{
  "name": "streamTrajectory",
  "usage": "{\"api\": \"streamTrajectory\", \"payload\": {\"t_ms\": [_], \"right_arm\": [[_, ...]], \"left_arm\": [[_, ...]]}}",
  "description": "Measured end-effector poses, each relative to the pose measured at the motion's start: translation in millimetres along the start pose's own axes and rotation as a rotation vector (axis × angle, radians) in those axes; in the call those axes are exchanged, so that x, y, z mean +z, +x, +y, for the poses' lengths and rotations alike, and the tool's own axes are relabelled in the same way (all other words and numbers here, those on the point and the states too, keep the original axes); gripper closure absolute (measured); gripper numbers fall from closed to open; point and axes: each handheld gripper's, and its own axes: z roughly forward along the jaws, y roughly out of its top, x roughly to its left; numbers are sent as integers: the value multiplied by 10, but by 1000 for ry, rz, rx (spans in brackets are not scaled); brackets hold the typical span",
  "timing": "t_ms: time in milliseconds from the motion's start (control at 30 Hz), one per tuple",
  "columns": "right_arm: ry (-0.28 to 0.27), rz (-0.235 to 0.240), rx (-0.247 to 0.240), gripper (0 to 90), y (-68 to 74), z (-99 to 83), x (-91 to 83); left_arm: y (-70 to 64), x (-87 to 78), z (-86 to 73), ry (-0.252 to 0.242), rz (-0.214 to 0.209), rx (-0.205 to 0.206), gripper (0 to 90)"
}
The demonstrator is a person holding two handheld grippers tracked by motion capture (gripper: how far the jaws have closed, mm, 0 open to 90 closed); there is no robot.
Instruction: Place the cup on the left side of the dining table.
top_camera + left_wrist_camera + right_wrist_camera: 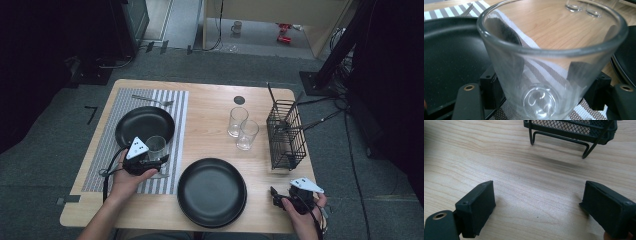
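You work at a light wooden table (pixel 210 107) that stands on grey carpet (pixel 45 165). Beyond it the floor turns pale, and a pale wooden cabinet (pixel 280 12) stands there with a mug (pixel 236 27) and a red object (pixel 284 36) at its foot. Dark equipment (pixel 60 35) fills the left side, black stands (pixel 345 45) and cables (pixel 350 145) the right.

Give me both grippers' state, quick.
Left gripper: shut on the glass.
Right gripper: open, holding nothing, over the table.
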Motion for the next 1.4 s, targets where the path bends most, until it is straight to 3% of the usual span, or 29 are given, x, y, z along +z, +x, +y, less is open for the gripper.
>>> {"api": "streamTrajectory", "payload": {"t_ms": [100,333,533,600,700,800,967,1133,1200,1333,1400], "right_arm": [[0,0,0,113,-1,0,0],[1,0,-1,112,-1,-1,0],[1,0,1,112,0,0,-1],[2,0,2,112,0,0,-1],[1,0,2,111,0,0,0],[1,0,-1,111,-2,-1,-1],[1,0,1,111,-1,0,0],[1,0,0,112,-1,0,-1],[3,0,-1,111,-2,0,-2],[3,0,-1,112,-2,0,-2],[3,0,0,112,-2,0,-2]], "left_arm": [[4,-16,-10,3,1,-8,306],[-53,-7,-38,31,28,40,305],[-54,-14,-46,27,28,31,291],[-49,-33,-53,20,4,16,136],[-26,-105,-80,3,-13,-11,88],[24,-179,-120,9,0,-64,89],[125,-413,-218,-36,-10,-119,88],[207,-665,-349,-53,34,-150,88],[241,-759,-428,-33,80,-162,88],[293,-859,-523,-11,114,-193,88],[334,-936,-602,13,161,-217,88]]}}
